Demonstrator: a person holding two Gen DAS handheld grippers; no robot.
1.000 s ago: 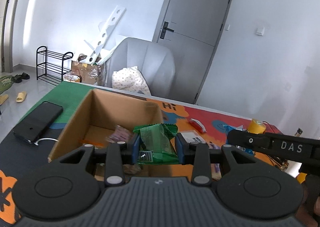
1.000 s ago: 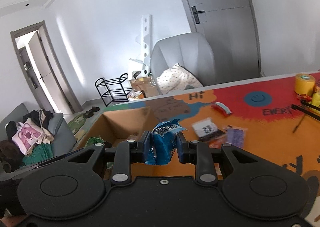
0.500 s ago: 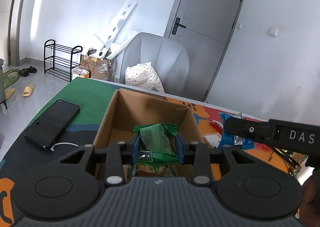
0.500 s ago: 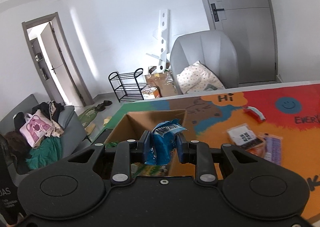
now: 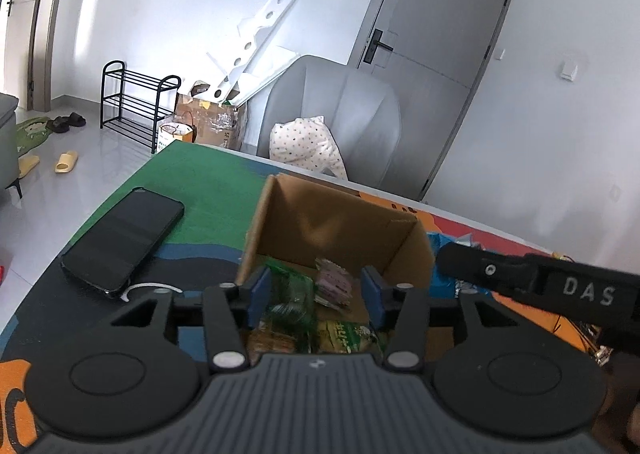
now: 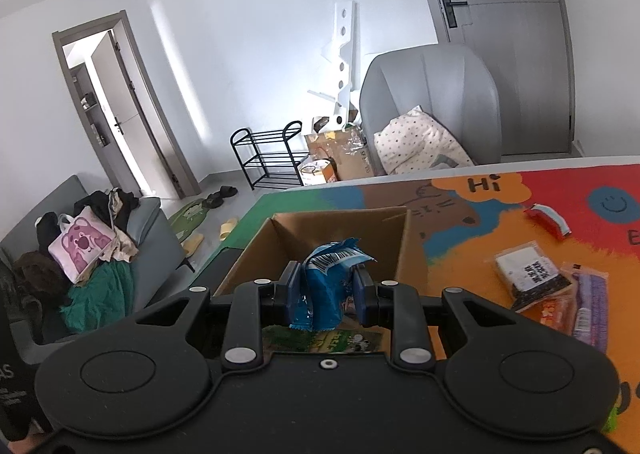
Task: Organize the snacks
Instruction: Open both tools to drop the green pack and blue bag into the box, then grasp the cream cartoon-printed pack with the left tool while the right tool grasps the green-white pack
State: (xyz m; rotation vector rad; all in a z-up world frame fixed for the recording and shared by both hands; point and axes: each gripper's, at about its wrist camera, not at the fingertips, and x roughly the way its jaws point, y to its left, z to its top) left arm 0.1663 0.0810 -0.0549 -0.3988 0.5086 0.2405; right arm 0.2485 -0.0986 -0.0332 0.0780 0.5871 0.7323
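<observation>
Over the cardboard box (image 6: 340,230), right claw (image 6: 327,292) pinches upright blue packet (image 6: 330,286); left claw (image 5: 316,294) just opened.

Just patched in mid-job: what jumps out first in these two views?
The open cardboard box in the middle of the colourful mat, already holding snack packs. The left gripper hangs over it; its jaws have just been opening, and the green pack sits loose between them. The right gripper pinches a blue pack at the box's near rim, and more snacks lie on the mat to the right.
</observation>
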